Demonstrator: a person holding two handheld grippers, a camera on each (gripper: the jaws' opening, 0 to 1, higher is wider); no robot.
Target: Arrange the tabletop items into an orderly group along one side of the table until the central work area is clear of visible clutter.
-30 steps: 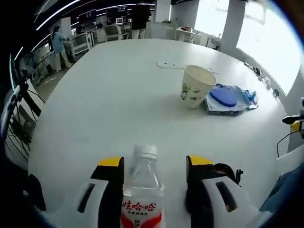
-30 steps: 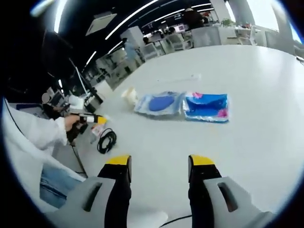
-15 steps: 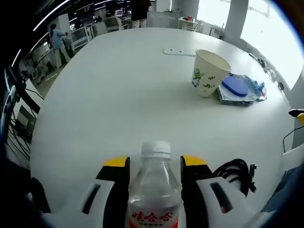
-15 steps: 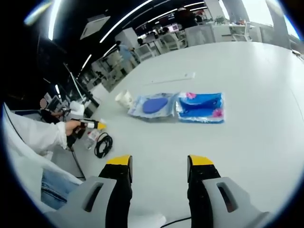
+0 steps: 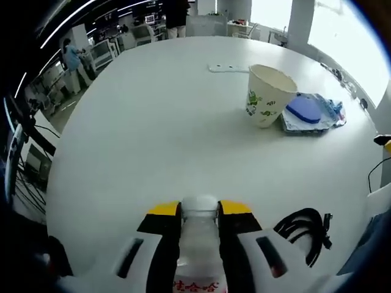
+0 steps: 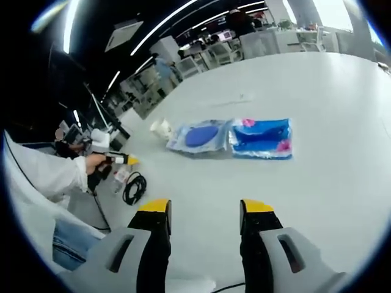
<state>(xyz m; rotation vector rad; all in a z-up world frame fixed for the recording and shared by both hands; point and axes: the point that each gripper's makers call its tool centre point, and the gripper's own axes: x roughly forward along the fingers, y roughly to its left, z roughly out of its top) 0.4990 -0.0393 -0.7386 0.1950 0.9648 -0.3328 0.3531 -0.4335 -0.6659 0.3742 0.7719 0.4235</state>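
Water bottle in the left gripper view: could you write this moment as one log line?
left gripper: shut on water bottle | right gripper: open, empty | paper cup: upright beside blue packets

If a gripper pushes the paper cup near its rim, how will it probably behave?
The paper cup stands upright, open and narrower at its base, so it would probably tip. It looks thin-walled and light, so it may slide easily on the smooth white table.

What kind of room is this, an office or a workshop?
Most likely a big open-plan office or lab. A very large white table holds a paper cup and a water bottle; behind it stand desks with screens, long ceiling light strips and tall bright windows.
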